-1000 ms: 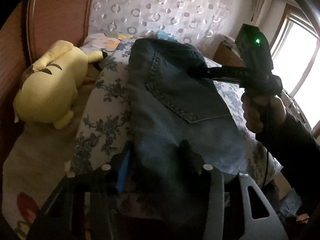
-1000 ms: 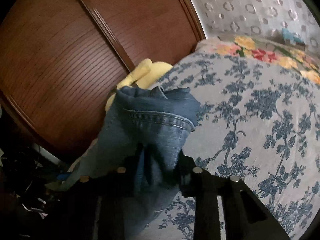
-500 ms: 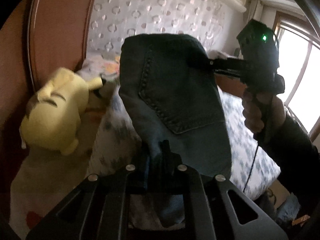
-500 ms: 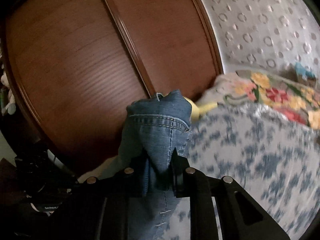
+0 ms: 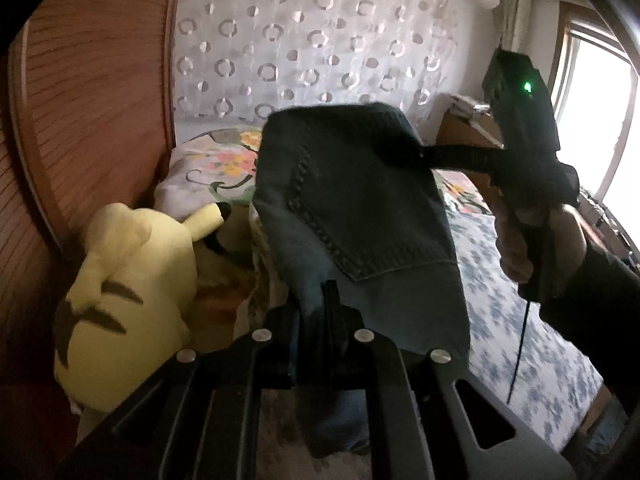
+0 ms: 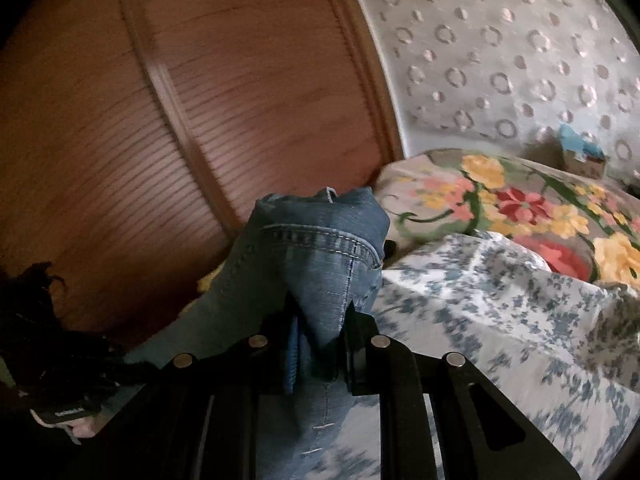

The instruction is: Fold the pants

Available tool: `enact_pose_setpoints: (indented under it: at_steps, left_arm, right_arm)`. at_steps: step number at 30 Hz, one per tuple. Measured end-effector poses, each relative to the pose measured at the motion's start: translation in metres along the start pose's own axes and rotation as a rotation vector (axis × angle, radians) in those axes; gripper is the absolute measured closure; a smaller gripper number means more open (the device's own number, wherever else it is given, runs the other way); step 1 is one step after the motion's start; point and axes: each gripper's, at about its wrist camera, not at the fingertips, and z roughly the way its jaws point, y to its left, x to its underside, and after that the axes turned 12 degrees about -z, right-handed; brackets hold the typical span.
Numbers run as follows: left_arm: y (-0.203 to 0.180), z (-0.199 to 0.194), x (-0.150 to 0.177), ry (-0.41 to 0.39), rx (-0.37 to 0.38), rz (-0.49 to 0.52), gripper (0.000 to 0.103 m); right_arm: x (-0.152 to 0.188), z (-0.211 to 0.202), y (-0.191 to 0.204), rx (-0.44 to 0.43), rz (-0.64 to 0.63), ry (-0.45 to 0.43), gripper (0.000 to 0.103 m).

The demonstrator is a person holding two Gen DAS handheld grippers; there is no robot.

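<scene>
The blue denim pants [image 5: 360, 208] hang in the air above the bed, back pocket facing my left wrist camera. My left gripper [image 5: 316, 320] is shut on the pants' lower fold. The right gripper's body shows in the left wrist view [image 5: 520, 128], held by a hand, its fingers clamped on the pants' upper right edge. In the right wrist view my right gripper [image 6: 320, 320] is shut on a bunched denim corner [image 6: 320, 248], stitched seam on top.
A yellow plush toy [image 5: 132, 280] lies at the left against a wooden wardrobe [image 5: 88, 100]. The bed has a blue floral sheet [image 6: 500, 320] and a flowered pillow [image 6: 520, 208]. A dotted curtain [image 5: 320, 48] hangs behind; a window [image 5: 600, 100] is at the right.
Both grippers have lifted the pants off the bed into the air. The left gripper closed on the lower fold, which it straddled open a second ago.
</scene>
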Motion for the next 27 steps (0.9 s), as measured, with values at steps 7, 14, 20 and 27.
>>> enact_pose_setpoints:
  at_steps: [7, 14, 20, 27]
  left_arm:
    - [0.003, 0.044, -0.023, 0.025, -0.032, 0.014, 0.093]
    - [0.007, 0.064, -0.012, 0.072, -0.060, -0.006, 0.093]
    - [0.007, 0.057, -0.009, 0.073, -0.106, -0.006, 0.089]
    - [0.001, 0.024, -0.001, 0.037, -0.138, 0.000, 0.064]
  right_arm:
    - [0.003, 0.044, -0.034, 0.036, 0.064, 0.043, 0.083]
    - [-0.004, 0.077, -0.055, 0.097, 0.083, 0.152, 0.064]
    - [-0.018, 0.044, -0.047, 0.194, 0.056, 0.145, 0.058]
    - [-0.007, 0.012, -0.013, 0.220, 0.056, 0.101, 0.058]
